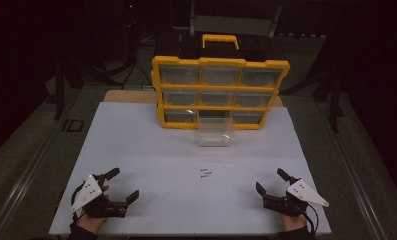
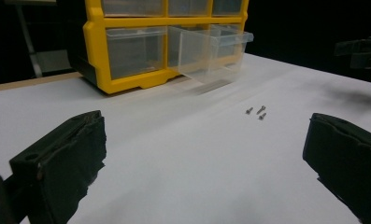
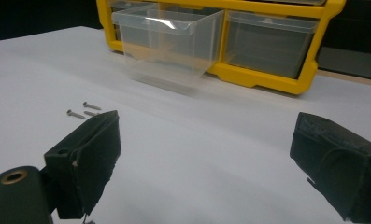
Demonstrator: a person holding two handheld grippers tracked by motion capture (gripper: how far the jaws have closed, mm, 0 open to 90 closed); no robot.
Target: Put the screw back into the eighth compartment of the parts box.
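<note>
Reaching was still ahead: we saw the screws (image 1: 205,173) lying midway between our left claw (image 1: 120,185) and right claw (image 1: 269,180), both wide open, empty.

screws (image 1: 205,173) too small to tell apart.

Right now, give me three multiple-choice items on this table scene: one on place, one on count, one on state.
1. Where do the small metal screws lie?
A. on the white table sheet
B. inside the clear plastic drawer
C. atop the yellow-framed organiser

2. How many screws?
A. one
B. three
C. six

3. The left hand-held gripper is:
A. shut on a screw
B. open, holding nothing
C. gripping the drawer

Answers: 1 A, they rest on bare sheet between both grippers; 2 B, the left gripper view shows three; 3 B, jaws stand wide apart.
</note>
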